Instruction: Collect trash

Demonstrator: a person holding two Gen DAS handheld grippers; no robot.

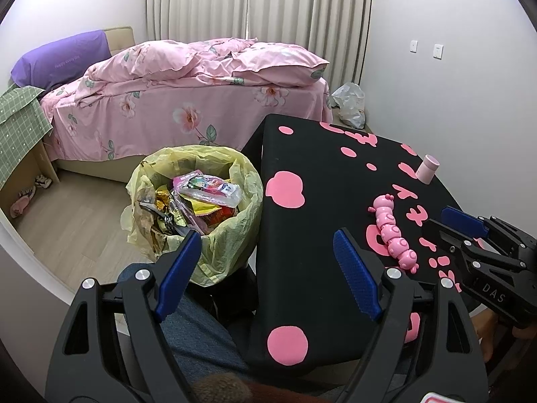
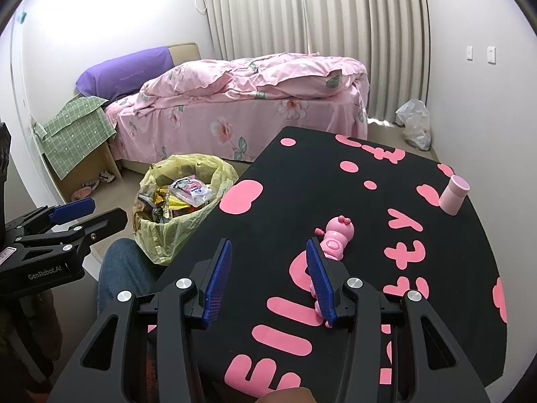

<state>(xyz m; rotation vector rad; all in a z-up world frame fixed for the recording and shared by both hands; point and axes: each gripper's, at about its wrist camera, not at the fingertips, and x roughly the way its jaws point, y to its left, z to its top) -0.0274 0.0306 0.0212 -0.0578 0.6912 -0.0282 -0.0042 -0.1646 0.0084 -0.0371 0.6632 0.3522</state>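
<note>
Both claws were spread apart and empty, the left claw [image 1: 265, 268] nearer the full trash bin [image 1: 198, 208] on the floor left of the table [image 1: 319, 174], the right claw [image 2: 268, 275] over it.

A black table [image 2: 288, 201] with pink blotches and pink lettering fills the right half of both views. On it lies a pink caterpillar toy [image 1: 394, 231], stretched out along the lettering, and well apart from it, near the far right edge, a small pink cup [image 2: 453, 194] stands upside down.

The pale wood-look floor [image 1: 77, 221] carries a bin lined with a yellow bag [image 1: 231, 235], just beside the table's left edge and filled with wrappers. A white plastic bag [image 2: 414, 124] sits on the floor in the far corner by the curtain. A few shoes [image 1: 27, 198] lie under a small wooden stand at the left.
</note>
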